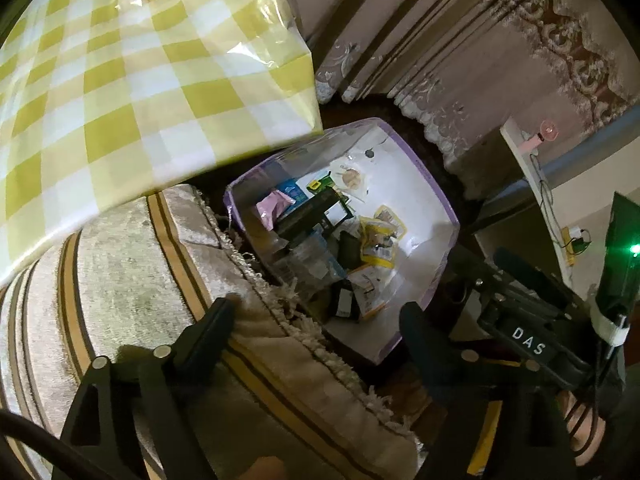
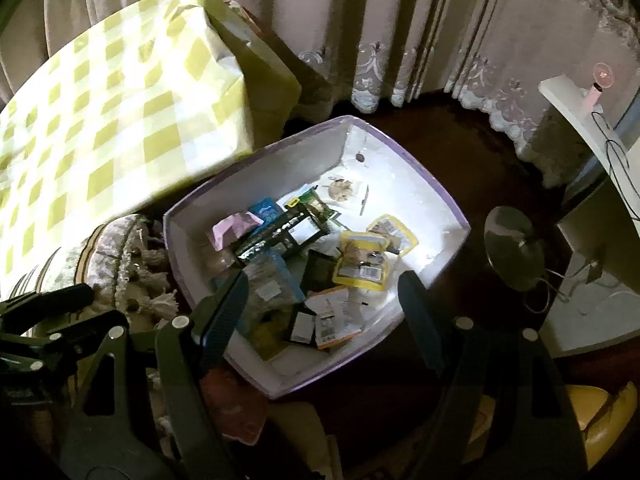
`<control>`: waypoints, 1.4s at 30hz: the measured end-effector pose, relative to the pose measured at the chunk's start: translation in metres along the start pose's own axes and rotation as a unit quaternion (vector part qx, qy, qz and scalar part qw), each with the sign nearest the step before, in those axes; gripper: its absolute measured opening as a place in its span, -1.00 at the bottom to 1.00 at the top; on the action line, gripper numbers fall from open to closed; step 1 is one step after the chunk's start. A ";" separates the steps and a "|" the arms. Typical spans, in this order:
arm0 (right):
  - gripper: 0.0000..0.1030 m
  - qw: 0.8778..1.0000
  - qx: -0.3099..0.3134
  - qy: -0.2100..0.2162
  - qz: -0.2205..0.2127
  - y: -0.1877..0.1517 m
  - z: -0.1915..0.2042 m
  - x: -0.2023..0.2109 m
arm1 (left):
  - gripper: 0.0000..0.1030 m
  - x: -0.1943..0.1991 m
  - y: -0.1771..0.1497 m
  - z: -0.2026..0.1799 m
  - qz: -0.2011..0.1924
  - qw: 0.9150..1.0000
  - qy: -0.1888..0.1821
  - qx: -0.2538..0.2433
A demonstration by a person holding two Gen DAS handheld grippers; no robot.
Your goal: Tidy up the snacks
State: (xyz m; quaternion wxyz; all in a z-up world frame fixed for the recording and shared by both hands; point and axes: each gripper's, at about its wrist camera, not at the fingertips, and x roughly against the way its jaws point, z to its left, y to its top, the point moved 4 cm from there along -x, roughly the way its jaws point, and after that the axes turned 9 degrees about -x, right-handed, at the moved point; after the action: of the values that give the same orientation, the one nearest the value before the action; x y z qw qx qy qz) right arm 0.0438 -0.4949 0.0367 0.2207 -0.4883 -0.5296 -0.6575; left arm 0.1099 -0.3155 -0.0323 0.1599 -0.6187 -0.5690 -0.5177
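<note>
A white box with a purple rim (image 1: 436,196) (image 2: 448,204) stands on the dark floor and holds several snack packets: yellow packets (image 1: 380,240) (image 2: 362,266), a pink packet (image 1: 272,206) (image 2: 236,226) and a dark box (image 1: 308,216) (image 2: 280,234). My left gripper (image 1: 316,316) is open and empty, above the box's near edge and a cushion. My right gripper (image 2: 324,292) is open and empty, right above the packets in the box. The right gripper's body also shows in the left wrist view (image 1: 528,340).
A table with a yellow checked cloth (image 1: 120,80) (image 2: 100,100) stands left of the box. A striped fringed cushion (image 1: 160,280) lies beside it. Curtains (image 2: 400,32) hang behind. A white shelf (image 2: 584,128) and a metal disc stand (image 2: 514,248) are at the right.
</note>
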 end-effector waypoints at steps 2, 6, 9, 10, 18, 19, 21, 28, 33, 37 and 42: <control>0.54 1.000 0.001 -0.002 0.002 0.000 -0.001 -0.001 | 0.72 -0.001 0.001 0.001 -0.001 1.000 -0.003 0.005; 0.54 1.000 0.001 -0.003 0.008 0.000 -0.003 -0.005 | 0.78 -0.002 0.002 -0.001 0.002 1.000 -0.004 0.004; 0.54 1.000 0.000 -0.003 0.010 -0.001 -0.003 -0.006 | 0.84 -0.005 0.003 -0.003 0.003 1.000 -0.002 0.004; 0.54 1.000 0.000 -0.003 0.011 0.000 -0.003 -0.006 | 0.86 -0.005 0.004 -0.003 0.003 1.000 -0.003 0.003; 0.54 1.000 -0.002 -0.002 0.014 -0.001 -0.004 -0.008 | 0.90 -0.006 0.004 -0.003 0.001 1.000 -0.005 0.004; 0.54 1.000 -0.002 -0.002 0.014 -0.001 -0.004 -0.008 | 0.90 -0.006 0.004 -0.003 0.001 1.000 -0.005 0.004; 0.54 1.000 -0.003 -0.002 0.014 -0.002 -0.004 -0.008 | 0.91 -0.006 0.004 -0.003 0.001 1.000 -0.005 0.005; 0.54 1.000 -0.002 -0.002 0.015 -0.002 -0.004 -0.008 | 0.91 -0.007 0.004 -0.004 0.001 1.000 -0.005 0.005; 0.54 1.000 -0.003 -0.002 0.015 -0.002 -0.004 -0.008 | 0.92 -0.007 0.004 -0.004 0.001 1.000 -0.005 0.005; 0.54 1.000 -0.002 -0.001 0.017 -0.004 -0.004 -0.011 | 0.92 -0.006 0.004 -0.004 0.001 1.000 -0.005 0.005; 0.54 1.000 -0.003 0.000 0.017 -0.004 -0.004 -0.010 | 0.92 -0.006 0.004 -0.004 0.001 1.000 -0.005 0.005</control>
State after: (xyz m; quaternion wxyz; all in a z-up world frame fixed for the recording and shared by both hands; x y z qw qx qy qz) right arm 0.0433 -0.4998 0.0258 0.2303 -0.4981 -0.5196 -0.6549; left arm 0.1130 -0.3232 -0.0344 0.1603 -0.6209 -0.5718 -0.5118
